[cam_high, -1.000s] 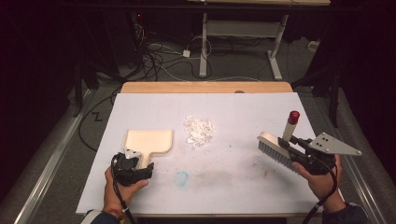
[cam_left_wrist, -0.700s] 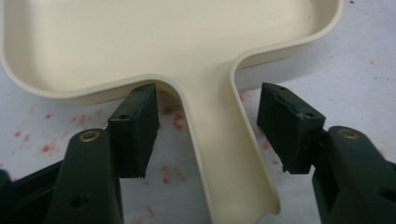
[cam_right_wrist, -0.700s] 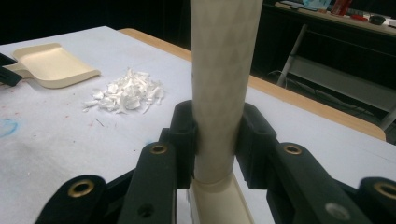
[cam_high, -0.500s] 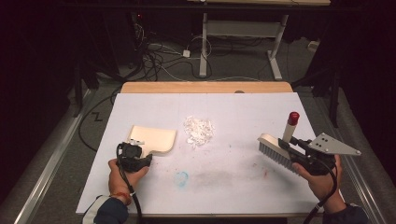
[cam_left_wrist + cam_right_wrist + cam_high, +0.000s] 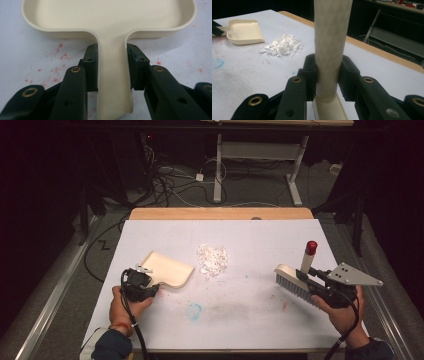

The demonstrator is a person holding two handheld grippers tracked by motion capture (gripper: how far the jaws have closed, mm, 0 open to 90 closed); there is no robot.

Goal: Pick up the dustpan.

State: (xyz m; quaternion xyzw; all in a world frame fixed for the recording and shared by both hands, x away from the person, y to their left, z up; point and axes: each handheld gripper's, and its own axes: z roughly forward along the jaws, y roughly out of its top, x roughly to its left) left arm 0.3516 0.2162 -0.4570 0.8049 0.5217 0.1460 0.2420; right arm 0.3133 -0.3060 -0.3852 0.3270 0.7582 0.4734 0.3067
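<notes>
Left gripper (image 5: 150, 282) jaws just closed, pinching the cream dustpan (image 5: 167, 269) by its handle at the table's 8 o'clock, right gripper (image 5: 305, 279) clamped on the brush (image 5: 294, 282) handle at 4 o'clock, white scraps (image 5: 213, 260) near centre on the white table (image 5: 250, 320).

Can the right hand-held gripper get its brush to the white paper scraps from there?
Probably yes: bare white tabletop lies between the cream brush in the right hand-held gripper and the white paper scraps.
</notes>
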